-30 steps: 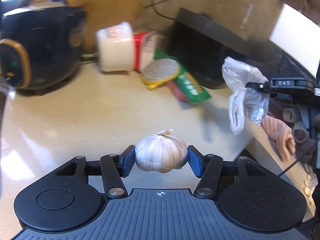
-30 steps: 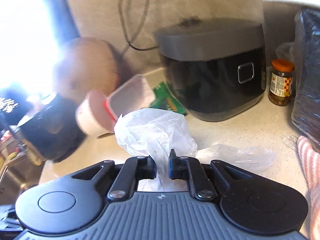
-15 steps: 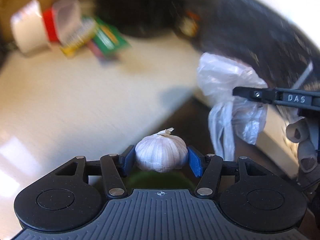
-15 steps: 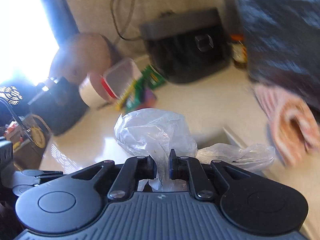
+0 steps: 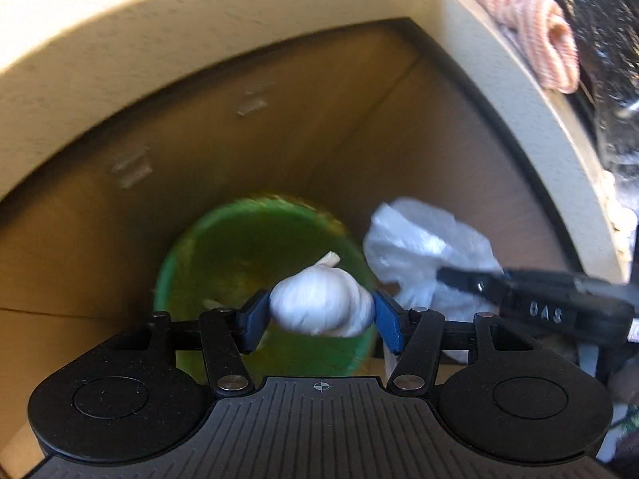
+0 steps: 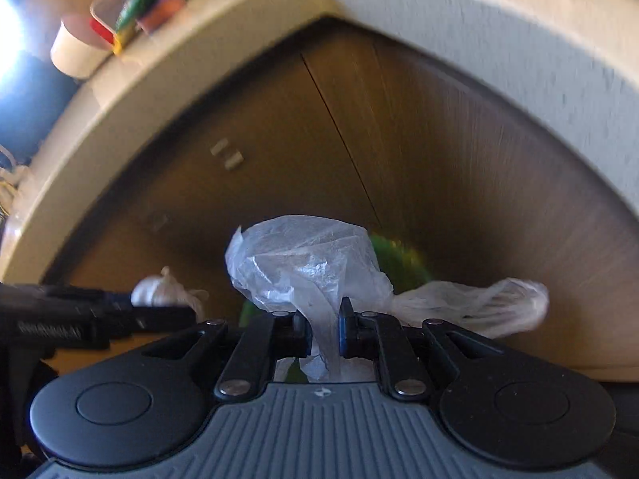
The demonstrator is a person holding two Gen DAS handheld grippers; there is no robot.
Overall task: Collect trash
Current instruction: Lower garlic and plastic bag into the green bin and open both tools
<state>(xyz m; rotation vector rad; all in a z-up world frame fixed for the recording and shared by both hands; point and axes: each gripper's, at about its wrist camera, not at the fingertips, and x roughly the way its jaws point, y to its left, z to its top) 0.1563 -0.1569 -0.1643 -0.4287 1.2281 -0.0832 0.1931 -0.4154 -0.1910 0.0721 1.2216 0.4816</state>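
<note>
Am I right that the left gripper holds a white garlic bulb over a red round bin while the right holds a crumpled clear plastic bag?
Not quite: the round bin is green, as the left wrist view shows. The left gripper does hold the white garlic bulb, and the right gripper the crumpled clear plastic bag.

green bin (image 5: 255, 255) (blurred) partly hidden behind garlic (image 5: 321, 303).

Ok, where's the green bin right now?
In the left wrist view the green bin sits on the floor against the brown cabinet, directly beneath the garlic in the left gripper.

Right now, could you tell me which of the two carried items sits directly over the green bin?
The garlic bulb in the left claw; the plastic bag hangs beside the green bin.
</note>
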